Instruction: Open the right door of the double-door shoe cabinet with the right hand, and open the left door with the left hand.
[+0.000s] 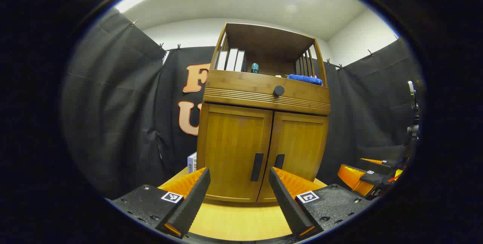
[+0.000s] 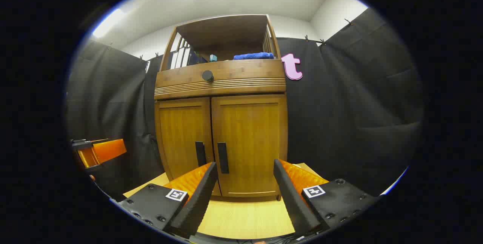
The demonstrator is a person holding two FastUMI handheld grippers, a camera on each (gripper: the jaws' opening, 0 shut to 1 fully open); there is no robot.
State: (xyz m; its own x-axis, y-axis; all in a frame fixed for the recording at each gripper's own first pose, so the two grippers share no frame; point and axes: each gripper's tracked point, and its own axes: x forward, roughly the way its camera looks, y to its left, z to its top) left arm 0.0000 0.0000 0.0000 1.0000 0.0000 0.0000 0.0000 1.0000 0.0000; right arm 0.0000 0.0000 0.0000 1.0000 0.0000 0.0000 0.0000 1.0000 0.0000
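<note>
A wooden double-door shoe cabinet (image 1: 264,96) (image 2: 220,81) stands ahead with both doors closed. In the left gripper view the left door (image 1: 234,149) carries a black vertical handle (image 1: 257,167), and the right door (image 1: 298,145) has its handle (image 1: 279,161) beside it. In the right gripper view the right door (image 2: 249,142) shows its handle (image 2: 222,157), next to the left door's handle (image 2: 200,153). My left gripper (image 1: 239,189) is open, short of the doors. My right gripper (image 2: 245,183) is open too, in front of the right door. Nothing sits between either pair of fingers.
A drawer with a round black knob (image 1: 278,90) sits above the doors. The open shelf holds books (image 1: 231,60), a teal item (image 1: 254,68) and a blue cloth (image 1: 305,79). The cabinet stands on a light wooden surface (image 1: 241,219). A small box (image 1: 192,162) lies at its left.
</note>
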